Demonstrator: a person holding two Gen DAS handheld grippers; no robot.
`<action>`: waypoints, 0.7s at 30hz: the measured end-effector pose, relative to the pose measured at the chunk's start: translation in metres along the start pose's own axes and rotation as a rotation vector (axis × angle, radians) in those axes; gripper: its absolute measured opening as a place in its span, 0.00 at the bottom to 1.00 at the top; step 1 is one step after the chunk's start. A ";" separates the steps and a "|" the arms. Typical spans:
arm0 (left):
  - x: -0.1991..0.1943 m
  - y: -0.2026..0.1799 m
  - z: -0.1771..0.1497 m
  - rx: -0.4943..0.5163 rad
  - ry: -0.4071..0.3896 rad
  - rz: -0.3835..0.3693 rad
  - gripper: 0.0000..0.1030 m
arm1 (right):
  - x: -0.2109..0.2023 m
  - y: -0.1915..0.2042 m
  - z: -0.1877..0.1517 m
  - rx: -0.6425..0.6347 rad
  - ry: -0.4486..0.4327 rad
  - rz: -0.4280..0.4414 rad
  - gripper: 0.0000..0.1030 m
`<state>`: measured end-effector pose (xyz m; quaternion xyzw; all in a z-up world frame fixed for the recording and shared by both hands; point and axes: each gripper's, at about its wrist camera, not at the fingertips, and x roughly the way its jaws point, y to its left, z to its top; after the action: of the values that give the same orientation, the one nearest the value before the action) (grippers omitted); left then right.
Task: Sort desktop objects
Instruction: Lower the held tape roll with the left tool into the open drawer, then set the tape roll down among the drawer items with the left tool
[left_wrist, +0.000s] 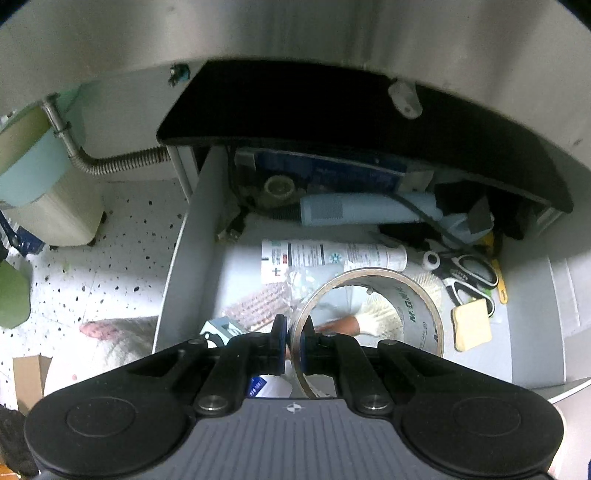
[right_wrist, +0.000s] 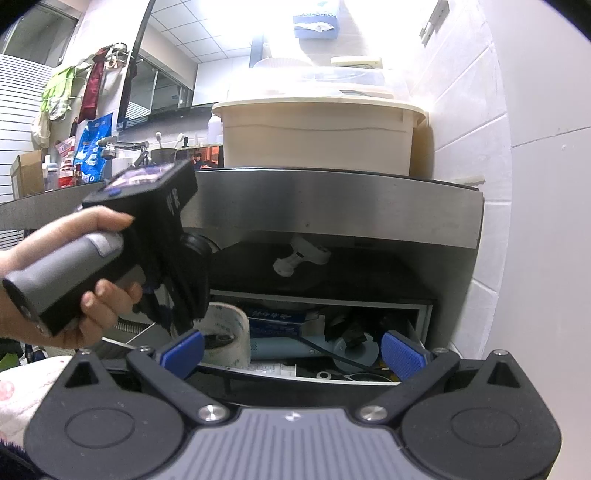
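Drawer (left_wrist: 532, 314) space is crowded, so the tape roll (left_wrist: 373, 306) is best lowered into the bare patch at the front, clear of the white tube (left_wrist: 332, 254), scissors (left_wrist: 469, 275) and sponge (left_wrist: 472, 324). Left gripper (left_wrist: 293, 341) pinches the roll's wall, one pad inside the ring, one outside, with the roll hanging above the drawer floor. Right gripper (right_wrist: 291, 350) stands spread and empty, facing the drawer front.

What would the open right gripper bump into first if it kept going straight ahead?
Probably the clutter in the open drawer: the right gripper points between the tape roll held by the left gripper and a blue box. Depth is hard to judge.
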<state>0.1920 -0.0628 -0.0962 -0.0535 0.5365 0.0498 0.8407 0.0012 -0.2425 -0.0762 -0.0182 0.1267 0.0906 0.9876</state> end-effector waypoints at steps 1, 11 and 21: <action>0.003 0.000 0.000 -0.004 0.007 0.002 0.06 | 0.000 0.000 0.000 0.000 0.000 0.000 1.00; 0.027 0.001 0.000 -0.023 0.078 0.010 0.06 | 0.000 0.000 0.000 -0.005 0.000 0.003 1.00; 0.053 -0.001 -0.003 -0.003 0.133 0.057 0.06 | 0.000 0.001 0.000 -0.011 0.000 0.005 1.00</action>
<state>0.2117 -0.0625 -0.1459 -0.0427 0.5925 0.0710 0.8013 0.0006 -0.2415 -0.0761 -0.0232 0.1263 0.0937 0.9873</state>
